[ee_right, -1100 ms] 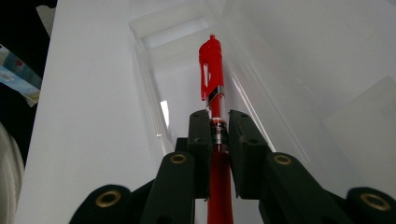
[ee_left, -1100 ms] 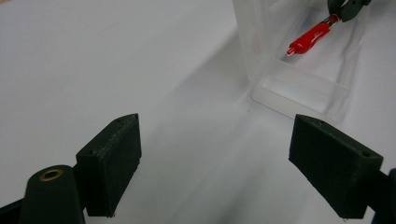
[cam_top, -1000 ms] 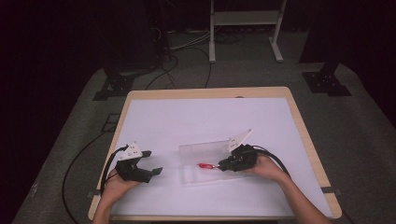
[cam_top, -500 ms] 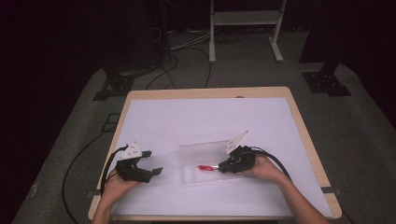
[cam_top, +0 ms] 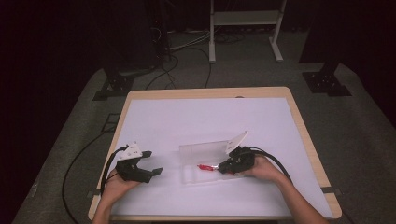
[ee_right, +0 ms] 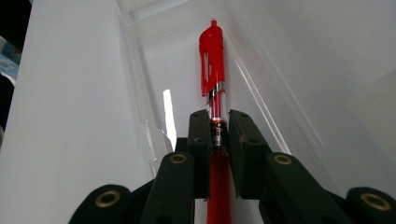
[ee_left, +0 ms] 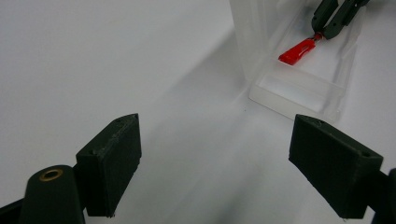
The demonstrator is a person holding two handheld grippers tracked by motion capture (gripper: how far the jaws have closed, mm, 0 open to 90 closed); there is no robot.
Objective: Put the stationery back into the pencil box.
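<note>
Nothing is visibly shifting since a second ago: the right gripper [ee_right: 218,133] is clamping the red pen [ee_right: 212,70] lengthwise inside the clear box [cam_top: 204,175], while the left gripper [ee_left: 215,161] is waiting wide open beside that box. Pen could be slipping or snagging the box's wall on release, judging by the narrow grip; its tip is lying hidden under the jaws, and the transparent walls are blurring into the white table [cam_top: 205,116]

Left gripper [cam_top: 150,163] rests near the table's near-left corner, jaws wide apart; right gripper [cam_top: 219,167] clamped tight.
</note>
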